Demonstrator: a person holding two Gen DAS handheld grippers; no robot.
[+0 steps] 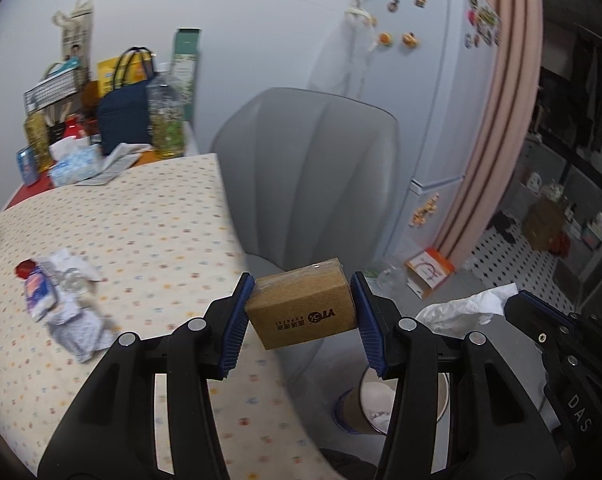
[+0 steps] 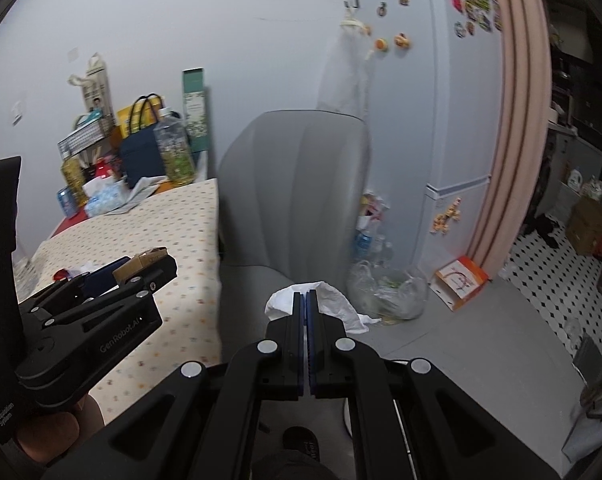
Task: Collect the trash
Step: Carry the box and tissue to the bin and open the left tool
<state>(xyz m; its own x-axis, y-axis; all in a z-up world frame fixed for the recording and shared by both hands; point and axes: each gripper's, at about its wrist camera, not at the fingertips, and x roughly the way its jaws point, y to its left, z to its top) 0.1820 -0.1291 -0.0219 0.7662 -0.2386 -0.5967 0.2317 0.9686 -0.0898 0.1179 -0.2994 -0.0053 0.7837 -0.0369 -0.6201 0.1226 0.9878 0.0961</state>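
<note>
Now, box [image 1: 303, 304] between left tongs [image 1: 301, 320] (clamped)

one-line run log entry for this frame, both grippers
left gripper: shut on cardboard box | right gripper: shut on white tissue | bin: below grippers, nothing dropped yet | table: crumpled wrappers remain

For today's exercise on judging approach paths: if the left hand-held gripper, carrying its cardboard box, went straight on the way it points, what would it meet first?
Probably the grey chair: it fills the view straight beyond the left hand-held gripper and its cardboard box, though depth is hard to judge.
</note>
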